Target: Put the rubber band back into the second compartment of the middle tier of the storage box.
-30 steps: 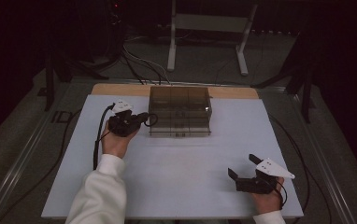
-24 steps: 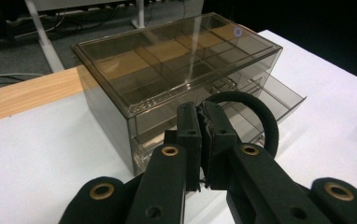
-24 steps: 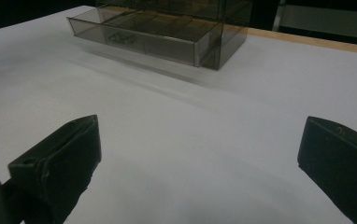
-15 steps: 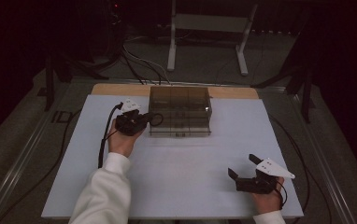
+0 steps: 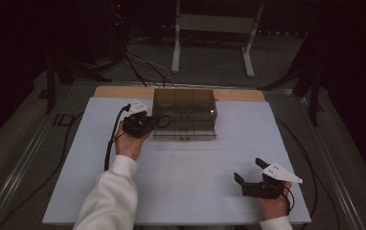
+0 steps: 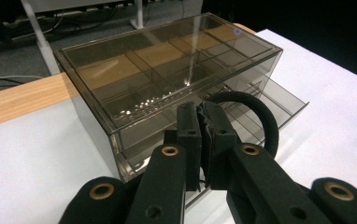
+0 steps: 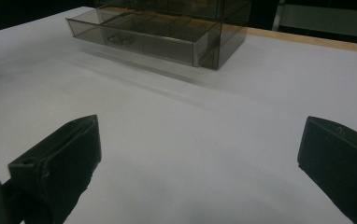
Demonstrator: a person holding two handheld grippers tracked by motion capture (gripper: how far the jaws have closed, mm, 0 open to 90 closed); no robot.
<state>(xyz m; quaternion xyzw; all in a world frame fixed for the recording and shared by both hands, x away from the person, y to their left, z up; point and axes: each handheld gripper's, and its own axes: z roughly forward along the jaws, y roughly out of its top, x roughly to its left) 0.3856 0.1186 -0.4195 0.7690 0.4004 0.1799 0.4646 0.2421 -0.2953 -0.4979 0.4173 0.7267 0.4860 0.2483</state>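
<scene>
A smoky clear drawer box (image 5: 185, 112) stands at the back middle of the white table top (image 5: 186, 191). Its bottom drawer (image 6: 279, 100) is pulled out a little; in the right gripper view that drawer (image 7: 139, 32) holds small dark items. My left gripper (image 5: 153, 122) is at the box's left front corner, shut on a black elastic ring (image 5: 164, 121). In the left gripper view the jaws (image 6: 203, 126) pinch together and the ring (image 6: 260, 116) loops out to their right, over the open drawer. My right gripper (image 5: 248, 169) rests open near the front right, with nothing between its jaws (image 7: 200, 149).
A wooden strip (image 5: 123, 92) runs along the table's far edge behind the box. The left gripper's cable (image 5: 109, 143) trails down the left side of the table. A white metal stand (image 5: 210, 28) and loose cables are on the floor beyond.
The left hand has drifted slightly right, bringing the gripper and the ring closer to the box front. The right hand has stayed still.
</scene>
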